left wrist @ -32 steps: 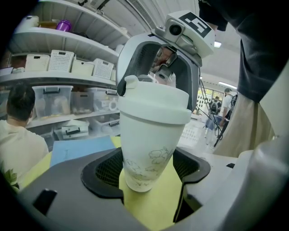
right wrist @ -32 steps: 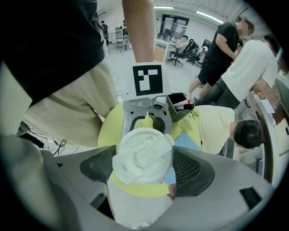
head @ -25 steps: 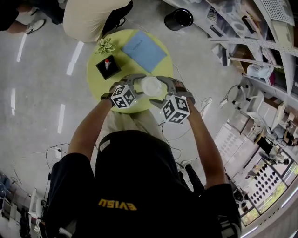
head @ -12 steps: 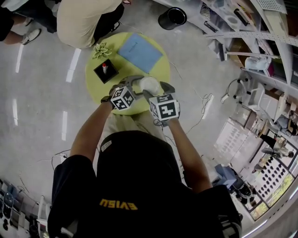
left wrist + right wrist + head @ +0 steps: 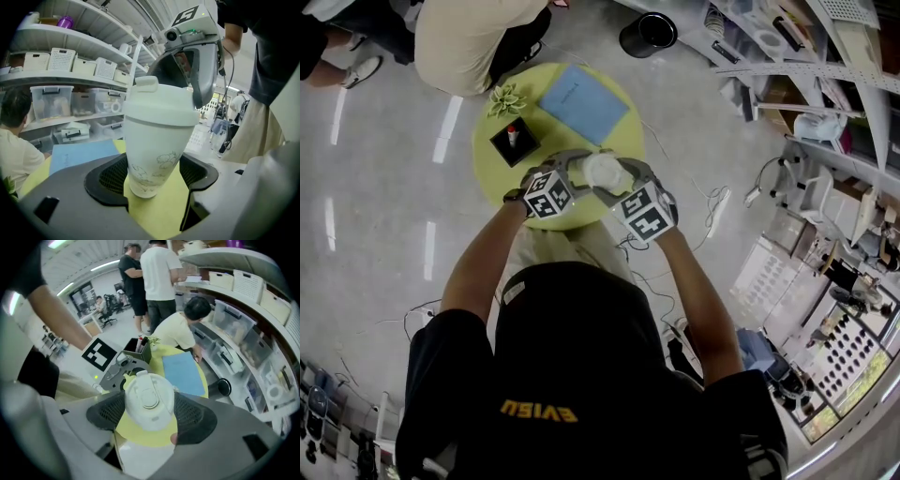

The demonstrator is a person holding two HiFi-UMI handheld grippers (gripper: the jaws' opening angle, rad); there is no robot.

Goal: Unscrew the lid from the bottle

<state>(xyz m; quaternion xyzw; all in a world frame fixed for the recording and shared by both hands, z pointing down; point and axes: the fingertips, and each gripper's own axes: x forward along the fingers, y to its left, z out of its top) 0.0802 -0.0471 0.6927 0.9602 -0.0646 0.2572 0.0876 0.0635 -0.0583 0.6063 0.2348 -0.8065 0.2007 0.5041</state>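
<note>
Here, one smooth white tapered bottle (image 5: 154, 145) stands on the round yellow worktop (image 5: 497, 173), its lower body clamped between the left claw's (image 5: 151, 174) meshed jaws. The right claw (image 5: 149, 413), coming from above, has just been closing on the single round lid (image 5: 149, 397), jaws touching both sides. Beyond both claws lie one blue sheet (image 5: 583, 98) and bare worktop.

Bottle (image 5: 154, 145) on table (image 5: 490, 159), near front edge, lid (image 5: 149, 399) on top. Sheet (image 5: 581, 103) just behind bottle. Holder (image 5: 514, 141) left of bottle, slightly behind. Plant (image 5: 508, 97) farther behind-left, at table rim. Bin (image 5: 647, 36) on floor, well behind bottle.
</note>
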